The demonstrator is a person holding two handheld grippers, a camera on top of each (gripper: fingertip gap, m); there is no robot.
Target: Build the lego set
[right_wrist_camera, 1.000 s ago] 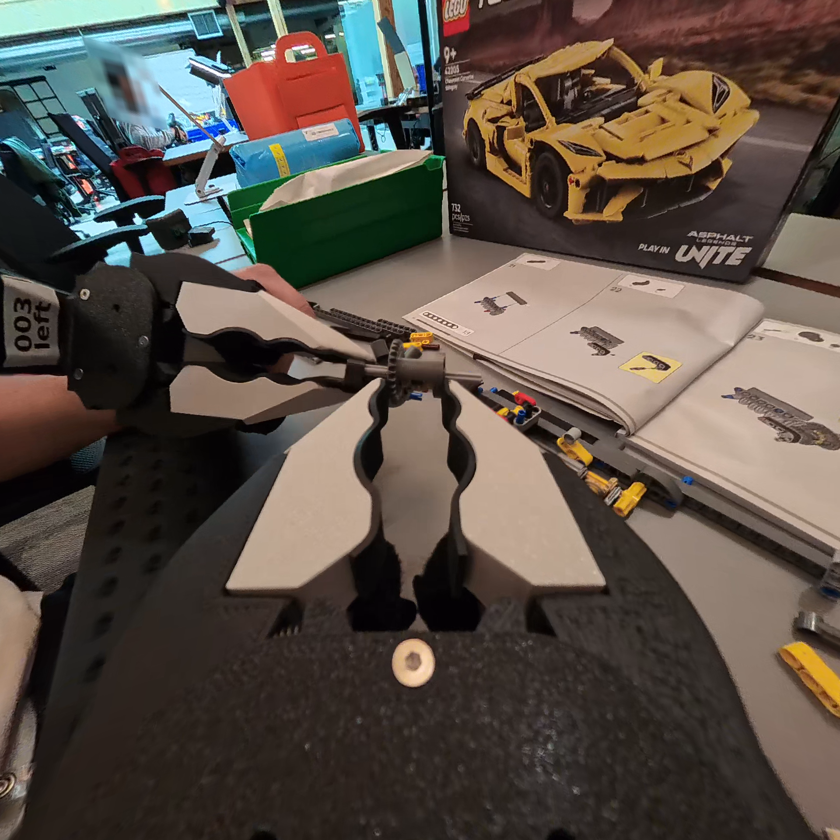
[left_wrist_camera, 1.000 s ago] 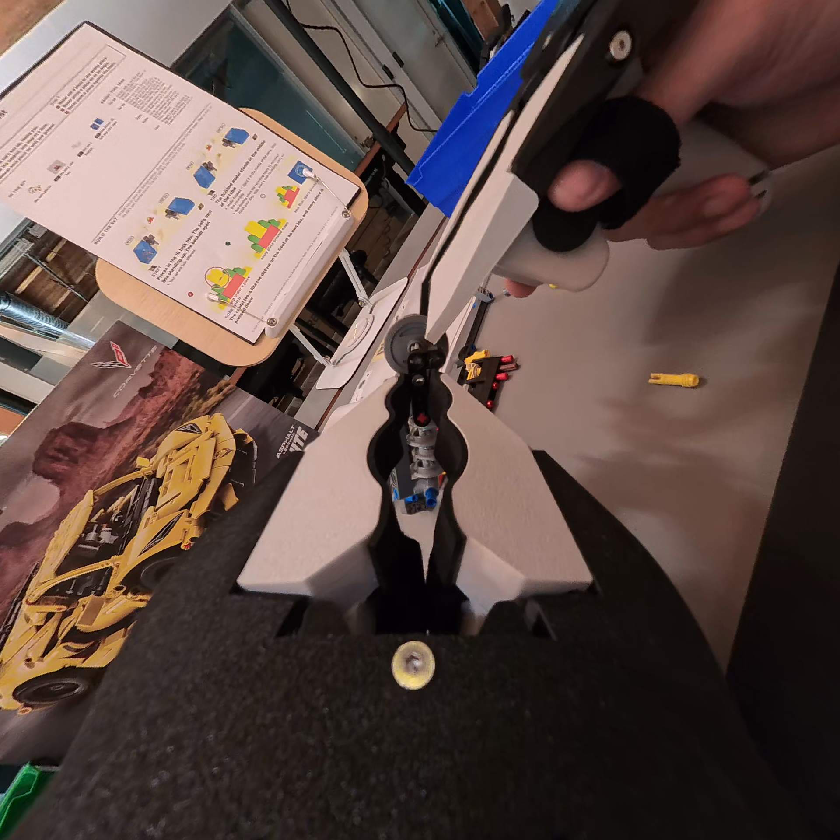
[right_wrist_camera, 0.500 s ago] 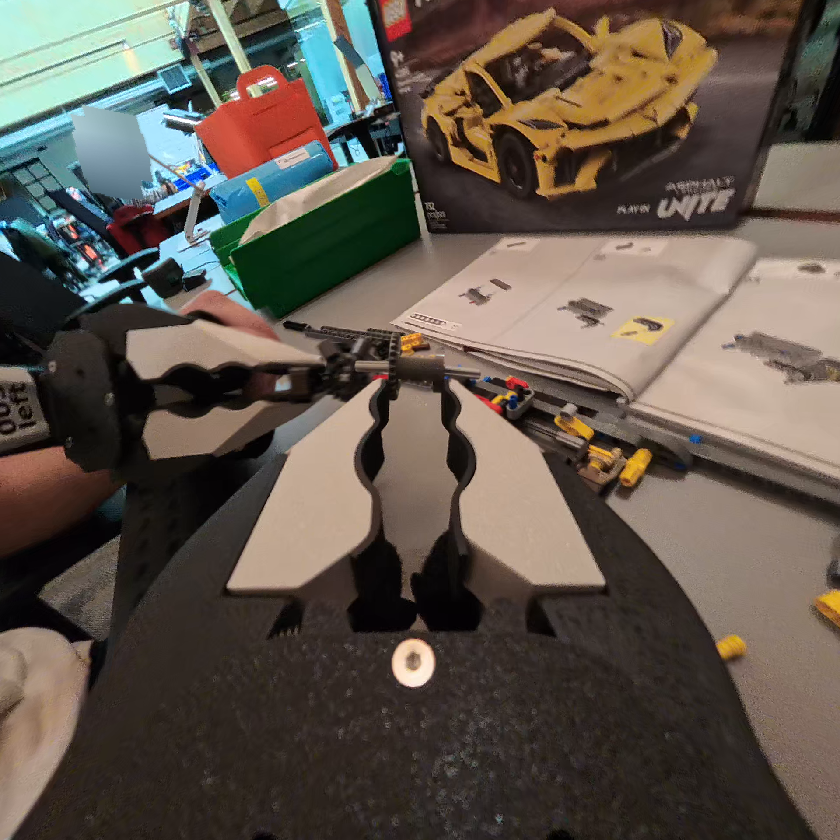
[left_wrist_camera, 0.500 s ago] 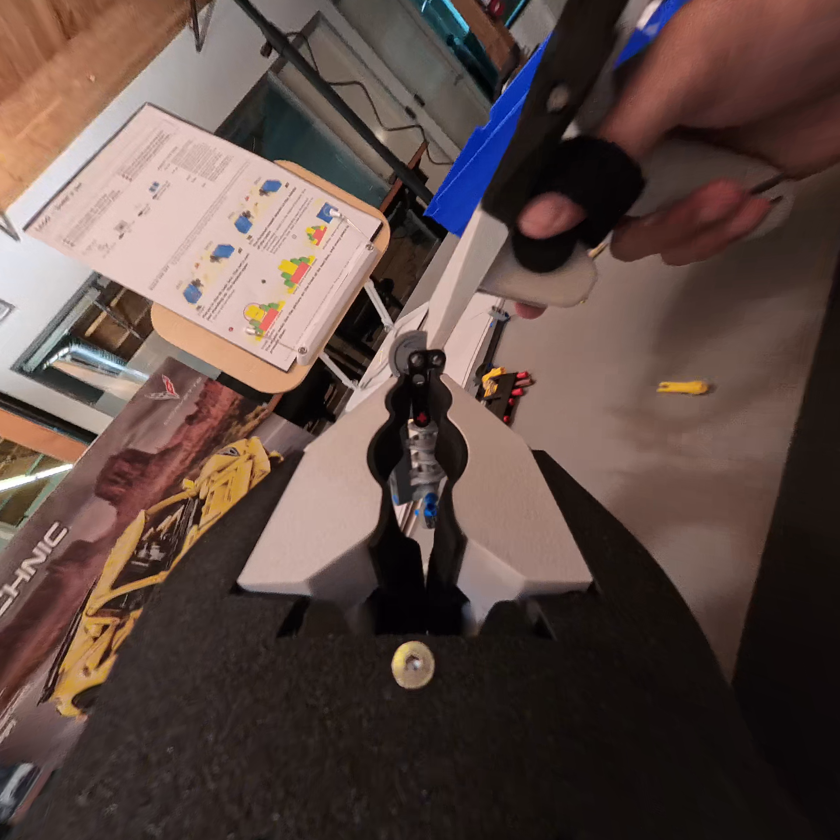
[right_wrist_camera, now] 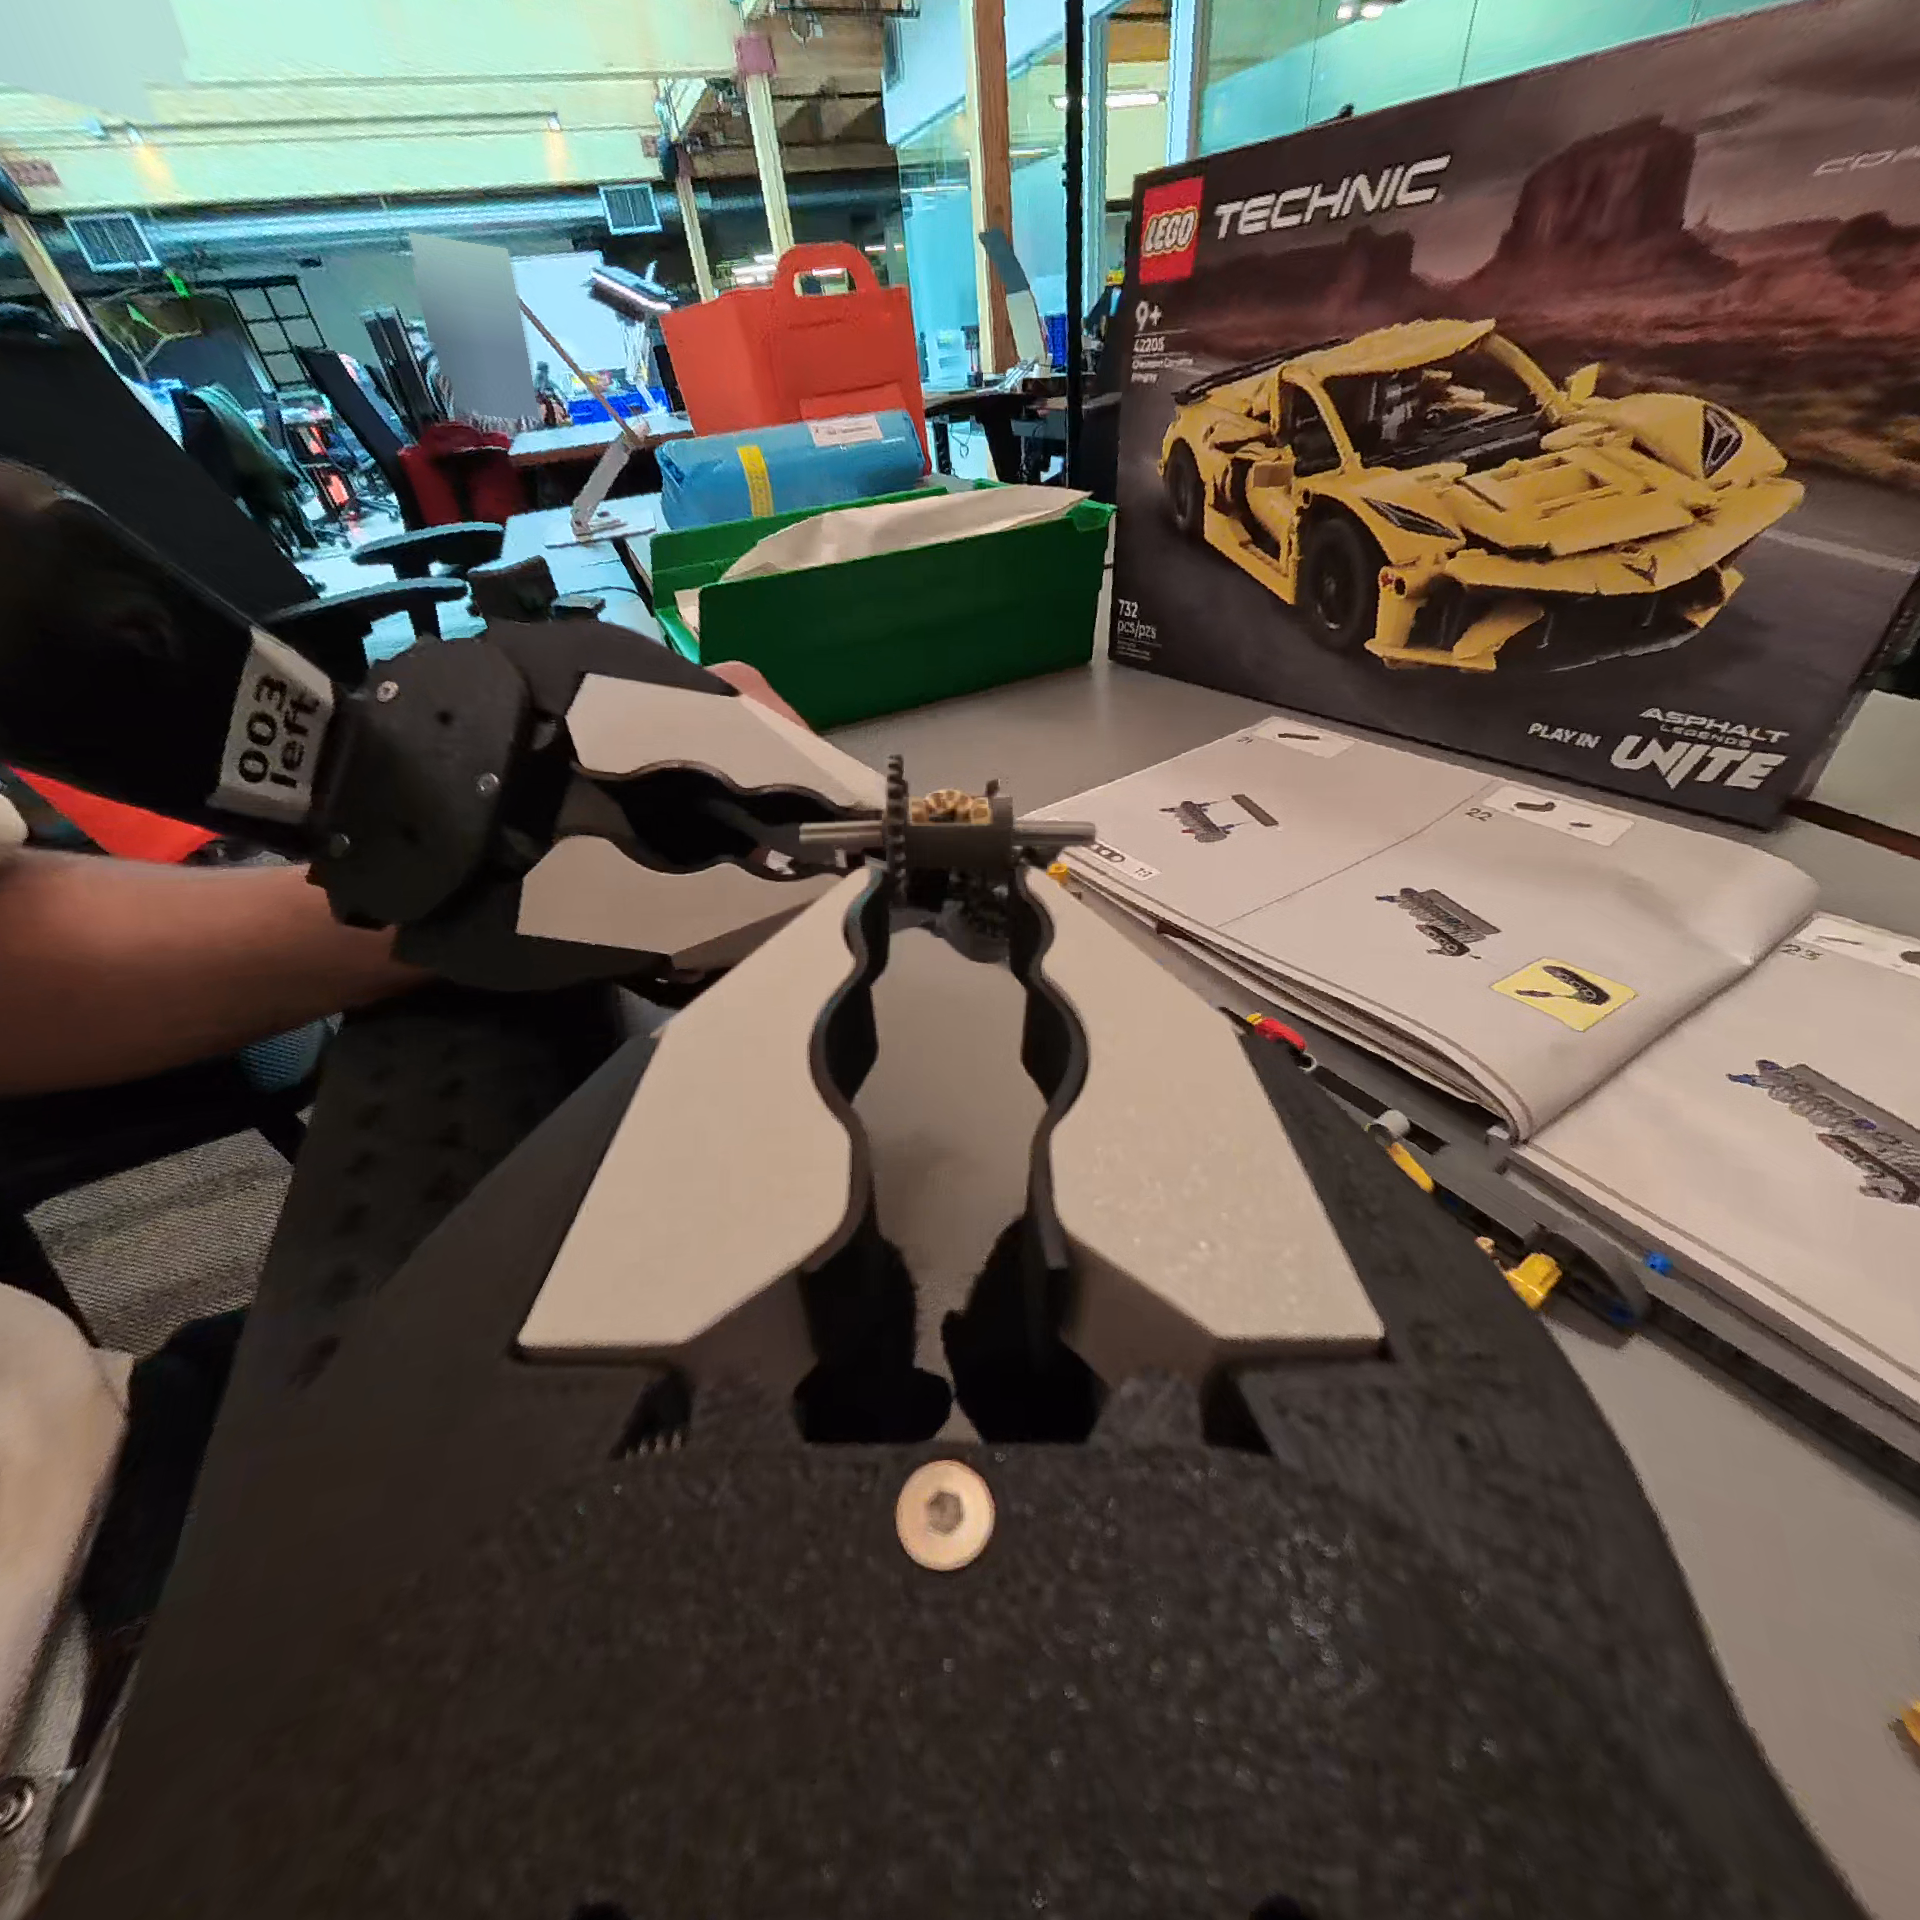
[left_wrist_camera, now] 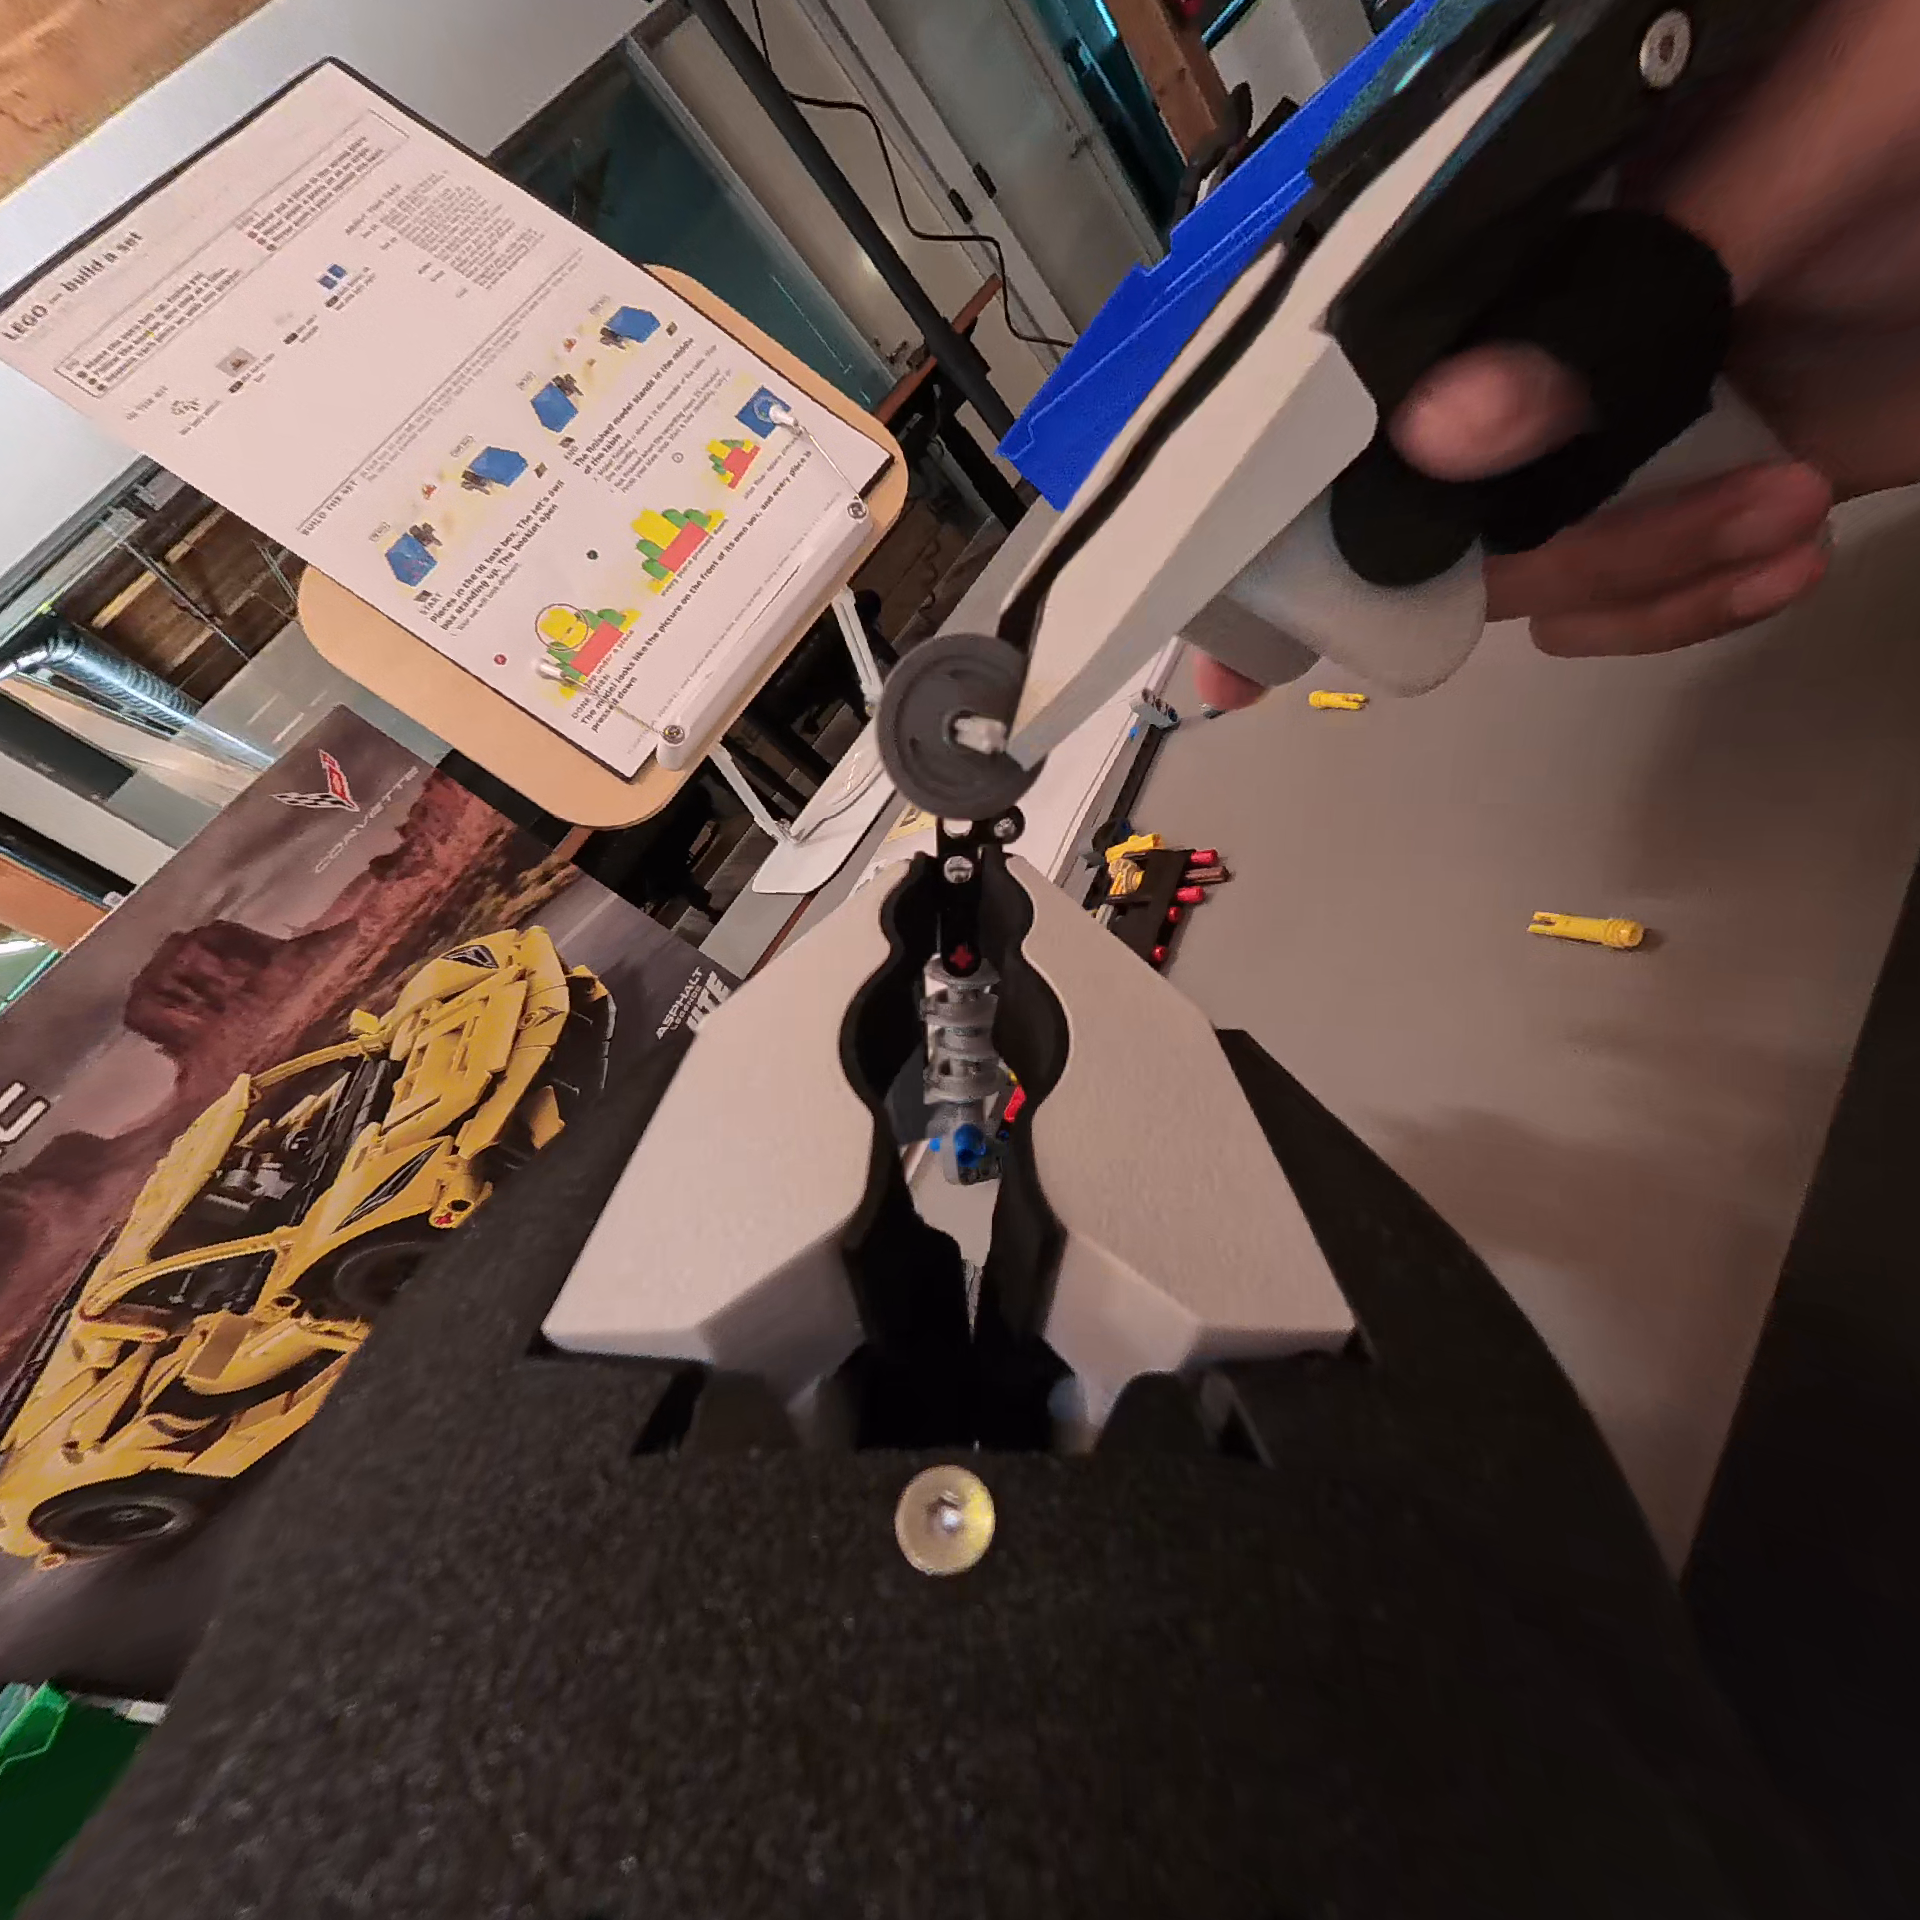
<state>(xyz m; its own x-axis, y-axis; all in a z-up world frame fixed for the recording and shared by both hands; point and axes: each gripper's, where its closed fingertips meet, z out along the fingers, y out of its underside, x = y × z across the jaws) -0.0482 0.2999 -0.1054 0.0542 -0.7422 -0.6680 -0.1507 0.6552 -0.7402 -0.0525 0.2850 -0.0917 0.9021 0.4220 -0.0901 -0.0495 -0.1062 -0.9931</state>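
Lego assembly (right_wrist_camera: 951, 836) clamped by both grippers' fingers, grey table (left_wrist_camera: 1455, 997), set box (right_wrist_camera: 1507, 436), open-plan workshop

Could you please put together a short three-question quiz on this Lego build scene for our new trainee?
1. True or false: the right gripper is shut on the gear assembly.
2. Which lies open on the table? A) the instruction booklet B) a red folder C) a newspaper
3. Fill in: the left gripper is shut on a black ____ of the sub-assembly.

Key: 1 true; 2 A; 3 beam.
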